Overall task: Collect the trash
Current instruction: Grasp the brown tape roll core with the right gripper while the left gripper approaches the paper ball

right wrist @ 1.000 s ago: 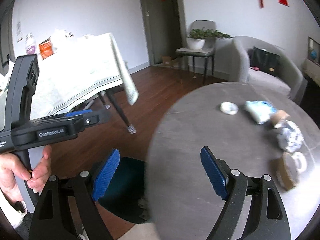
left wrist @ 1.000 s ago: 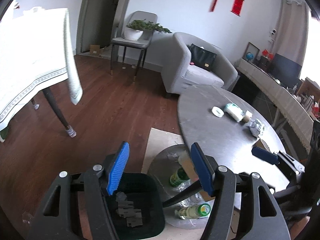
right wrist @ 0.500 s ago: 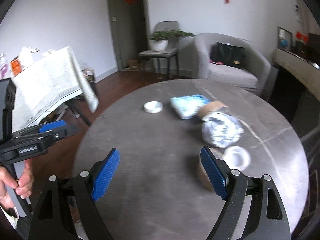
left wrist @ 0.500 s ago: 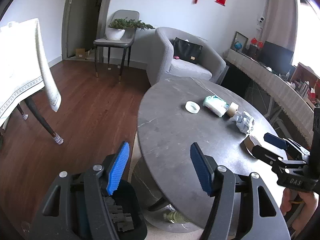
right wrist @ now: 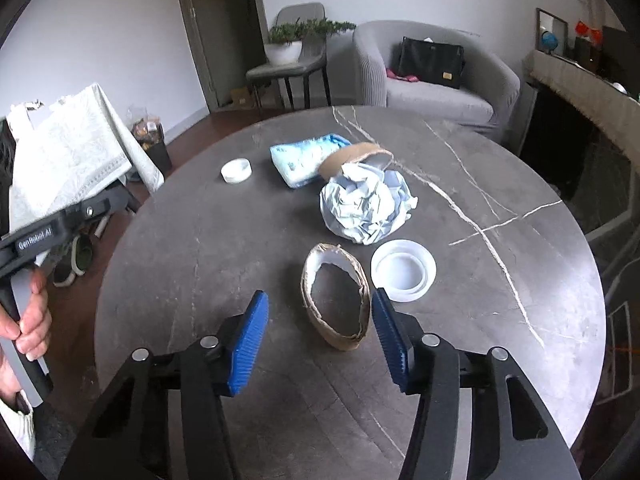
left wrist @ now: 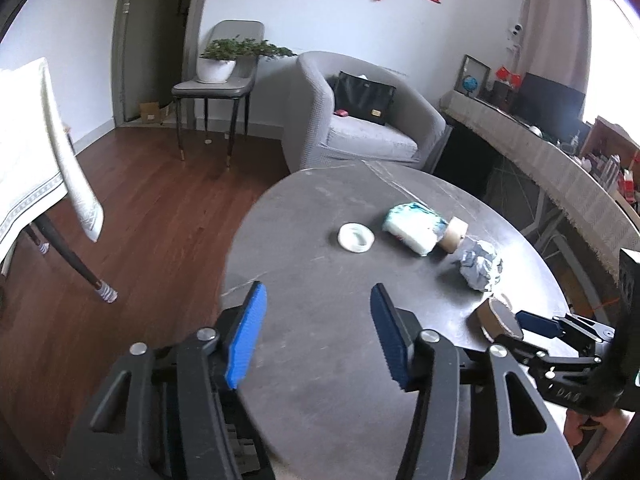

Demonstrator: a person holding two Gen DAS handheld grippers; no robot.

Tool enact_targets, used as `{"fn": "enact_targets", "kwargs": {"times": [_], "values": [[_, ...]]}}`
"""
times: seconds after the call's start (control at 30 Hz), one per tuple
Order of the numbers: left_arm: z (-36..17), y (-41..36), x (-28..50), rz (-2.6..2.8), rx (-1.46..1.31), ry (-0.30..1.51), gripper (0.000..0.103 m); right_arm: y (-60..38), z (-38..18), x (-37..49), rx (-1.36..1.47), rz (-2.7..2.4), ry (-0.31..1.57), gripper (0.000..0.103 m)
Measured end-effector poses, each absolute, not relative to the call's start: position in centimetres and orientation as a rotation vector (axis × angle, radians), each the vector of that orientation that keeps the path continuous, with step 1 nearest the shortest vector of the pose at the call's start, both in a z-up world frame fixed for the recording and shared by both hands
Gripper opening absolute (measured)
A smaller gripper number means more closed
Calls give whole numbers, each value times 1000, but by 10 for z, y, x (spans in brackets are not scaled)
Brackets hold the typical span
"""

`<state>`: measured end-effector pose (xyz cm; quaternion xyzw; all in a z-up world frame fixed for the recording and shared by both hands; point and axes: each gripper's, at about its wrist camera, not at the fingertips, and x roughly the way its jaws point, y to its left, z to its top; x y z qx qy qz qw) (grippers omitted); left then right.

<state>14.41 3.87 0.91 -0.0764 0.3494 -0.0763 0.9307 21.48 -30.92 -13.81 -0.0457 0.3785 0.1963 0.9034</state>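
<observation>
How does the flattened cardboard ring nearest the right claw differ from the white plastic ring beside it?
The cardboard ring is brown, squashed into an oval, with frayed, torn edges; the white ring is smooth, round and undamaged. The cardboard ring has taller walls; the white ring sits lower. Both lie flat, open side up, on the grey table, side by side.

Left gripper (left wrist: pixel 316 334): angled downward, your jaws have just been closing and now stand apart with nothing between the blue pads (left wrist: pixel 245 336). Right gripper (right wrist: pixel 318 338): angled downward, your jaws have just been closing and are parted, the pads (right wrist: pixel 390 340) clear of any grip. Left hand (right wrist: pixel 30 320): wrapped round the handle, fingers curled, white cuff at the wrist. Right hand: barely visible at the left view's lower right edge, on its handle.
</observation>
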Motion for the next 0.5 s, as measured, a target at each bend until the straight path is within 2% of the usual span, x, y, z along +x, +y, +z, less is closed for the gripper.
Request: {"fn": "enact_targets", "kwargs": {"times": [0.07,0.3,0.47,0.5], "values": [[10,31,148,-184,-162,724,47,-308,-138,217,-97,408,793,54],[15,9,160,-217,-144,730,47,-306,-140,228,-103,411,820,52],[14,-11,170,-259,-125,757,64,-307,-142,232,-134,416,822,34],[14,-15,172,-264,-119,761,65,-308,-142,233,-135,430,824,34]]}}
